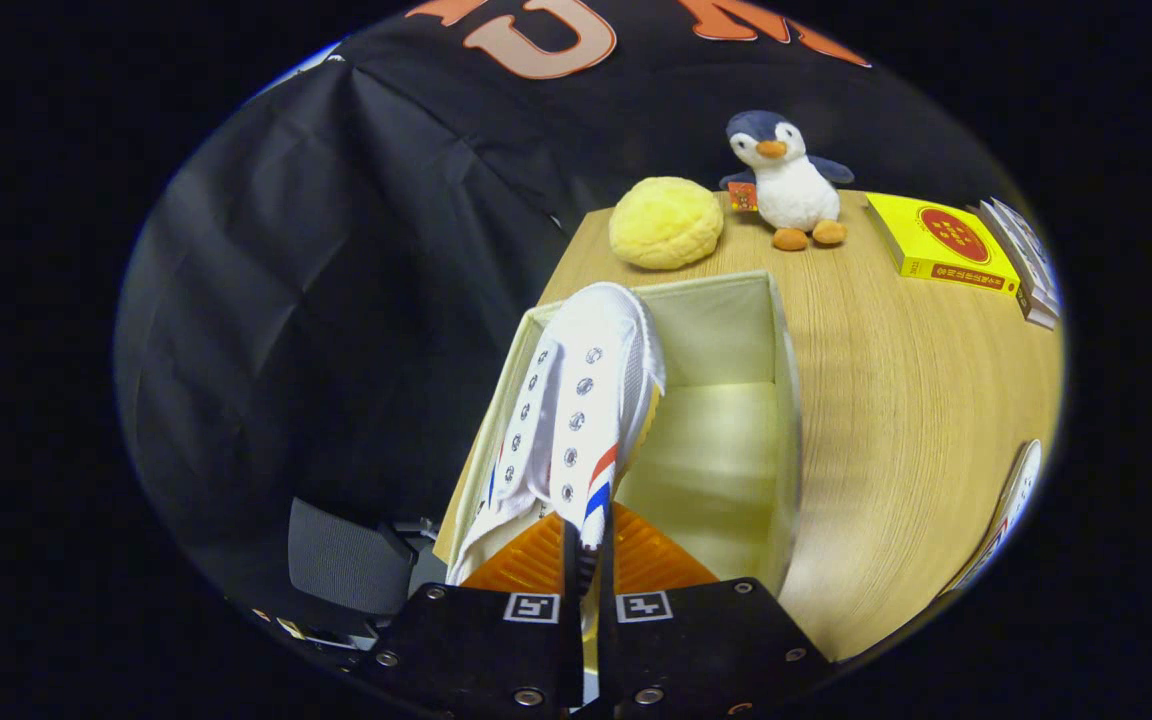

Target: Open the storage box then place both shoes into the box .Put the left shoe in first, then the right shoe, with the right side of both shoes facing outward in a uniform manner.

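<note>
The gripper is pinching the rear side wall of a white shoe (red and blue stripes on its side), both fingers pressing on it. The shoe is extending ahead of the fingers, toe forward, over the left wall of the open storage box, whose pale interior is lying to the shoe's right. Beyond the box, a yellow bun-shaped cushion, a plush penguin and a yellow book are resting on the wooden table; possibly the second shoe is showing at the table's right edge
</note>
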Demonstrator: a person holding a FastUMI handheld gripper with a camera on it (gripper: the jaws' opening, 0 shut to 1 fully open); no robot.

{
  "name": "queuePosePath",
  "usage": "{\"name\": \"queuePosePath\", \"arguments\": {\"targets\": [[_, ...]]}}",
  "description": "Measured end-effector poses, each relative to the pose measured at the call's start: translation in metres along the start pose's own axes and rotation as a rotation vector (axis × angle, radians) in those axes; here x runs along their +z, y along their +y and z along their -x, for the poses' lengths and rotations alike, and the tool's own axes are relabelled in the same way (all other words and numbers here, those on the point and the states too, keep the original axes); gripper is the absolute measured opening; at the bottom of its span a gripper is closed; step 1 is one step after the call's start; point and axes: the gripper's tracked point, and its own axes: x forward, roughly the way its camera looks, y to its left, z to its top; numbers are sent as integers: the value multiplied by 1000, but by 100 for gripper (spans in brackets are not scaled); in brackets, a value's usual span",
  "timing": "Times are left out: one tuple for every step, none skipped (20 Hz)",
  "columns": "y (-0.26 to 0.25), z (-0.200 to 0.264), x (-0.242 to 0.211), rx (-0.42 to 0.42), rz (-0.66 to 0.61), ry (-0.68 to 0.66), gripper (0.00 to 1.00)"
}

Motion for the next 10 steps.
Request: {"name": "queuePosePath", "arguments": {"targets": [[0,-8,-4,-9,6,21,6],[1,-17,-9,-12,9,37,6],[3,-25,-13,-14,7,49,6],[3,-34,-16,-24,-4,62,6],[2,-41,-19,-29,-21,72,6],[0,-46,-21,-38,-40,87,7],[-1,-51,-23,-50,-56,99,6],[-4,-54,-28,-58,-68,118,7],[-6,-56,-32,-59,-74,130,7],[-8,-57,-35,-54,-81,143,7]]}}
